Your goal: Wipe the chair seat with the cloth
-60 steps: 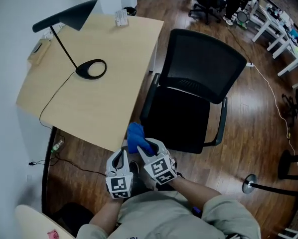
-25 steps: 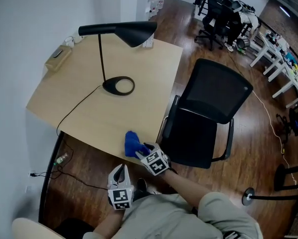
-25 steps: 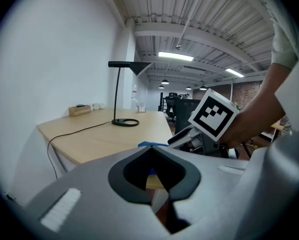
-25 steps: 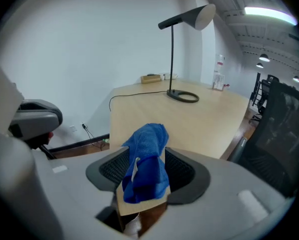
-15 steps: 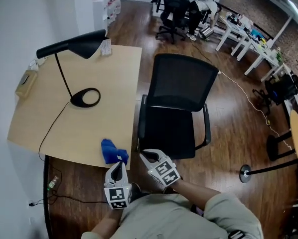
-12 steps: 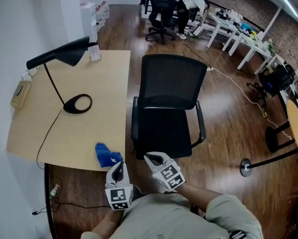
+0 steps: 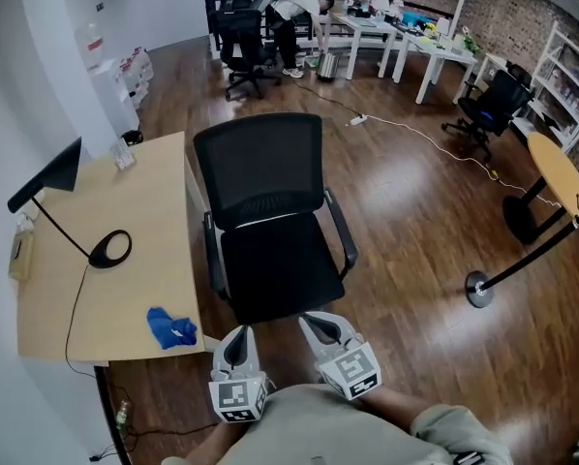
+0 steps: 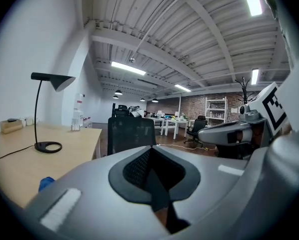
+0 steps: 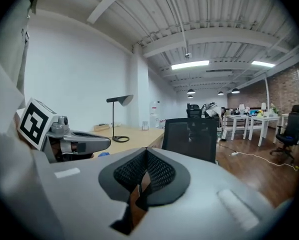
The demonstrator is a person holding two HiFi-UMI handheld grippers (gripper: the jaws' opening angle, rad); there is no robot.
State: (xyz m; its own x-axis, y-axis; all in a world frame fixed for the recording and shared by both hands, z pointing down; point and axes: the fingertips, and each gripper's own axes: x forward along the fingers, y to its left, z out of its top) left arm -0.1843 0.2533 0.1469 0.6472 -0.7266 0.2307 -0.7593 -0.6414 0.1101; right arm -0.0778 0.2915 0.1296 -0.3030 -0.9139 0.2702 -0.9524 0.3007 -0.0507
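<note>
A crumpled blue cloth point(image 7: 170, 326) lies near the front right corner of the wooden desk point(image 7: 125, 240), with no gripper on it. The black office chair point(image 7: 275, 269) stands right of the desk, its seat bare and facing me. My left gripper point(image 7: 237, 338) and right gripper point(image 7: 319, 325) are held close to my body, just in front of the seat's near edge, both shut and empty. In the left gripper view the blue cloth point(image 8: 46, 183) peeks out at lower left and the chair point(image 8: 130, 136) back stands ahead. The chair point(image 9: 192, 136) also shows in the right gripper view.
A black desk lamp point(image 7: 72, 211) with a ring base and trailing cord stands on the desk. A stanchion base point(image 7: 480, 288) sits on the wooden floor to the right. More chairs and white tables point(image 7: 367, 27) fill the far end of the room.
The right gripper has let go of the blue cloth, left it on the desk corner and pulled back to my body. My view has swung right, so the chair is now centred.
</note>
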